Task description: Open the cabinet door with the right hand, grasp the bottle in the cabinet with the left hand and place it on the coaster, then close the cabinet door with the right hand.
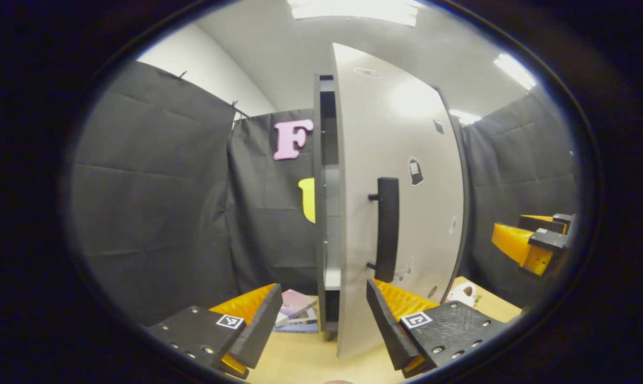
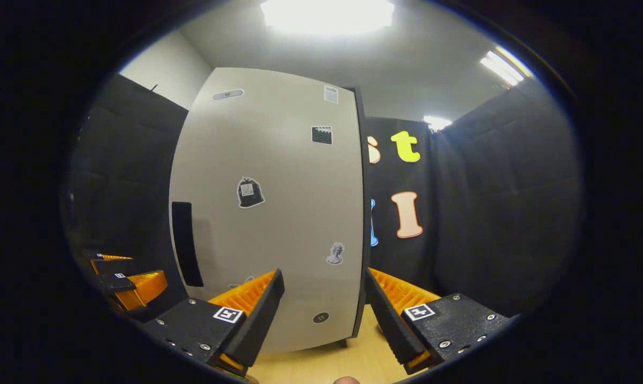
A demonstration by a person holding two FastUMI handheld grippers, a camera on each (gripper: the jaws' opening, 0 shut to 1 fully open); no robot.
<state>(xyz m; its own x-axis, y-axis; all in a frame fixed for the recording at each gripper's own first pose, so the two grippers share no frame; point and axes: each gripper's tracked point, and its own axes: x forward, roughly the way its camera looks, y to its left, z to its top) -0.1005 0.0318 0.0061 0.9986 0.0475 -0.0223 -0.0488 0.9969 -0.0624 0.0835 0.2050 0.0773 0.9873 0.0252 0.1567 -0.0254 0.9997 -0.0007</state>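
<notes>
Both grippers hang in front of the cabinet with nothing in them. Seen in the left gripper view, the left gripper (image 1: 318,325) has its 2 fingers spread wide, apart from the door (image 1: 401,160), which stands slightly ajar. Through the narrow gap at the door's left edge the cabinet (image 1: 325,160) shows a dark interior with a pale shelf; I cannot tell what sits inside, and the bottle cannot be made out through that slit. A dark vertical handle (image 1: 387,229) sits on the door's face, just above the left gripper's right finger. Several small stickers dot the door. On the tabletop (image 1: 305,357), left of the cabinet's foot, lie some books (image 1: 297,312), and to the right of the door a small white object (image 1: 464,293) rests on the table.

Off at the right of that view the right gripper (image 1: 534,242) is held in the air, well apart from the door. In the right gripper view its own 2 fingers (image 2: 257,304) are also spread wide, facing the door's front, with the handle off to their left and the left gripper low beyond it.
</notes>
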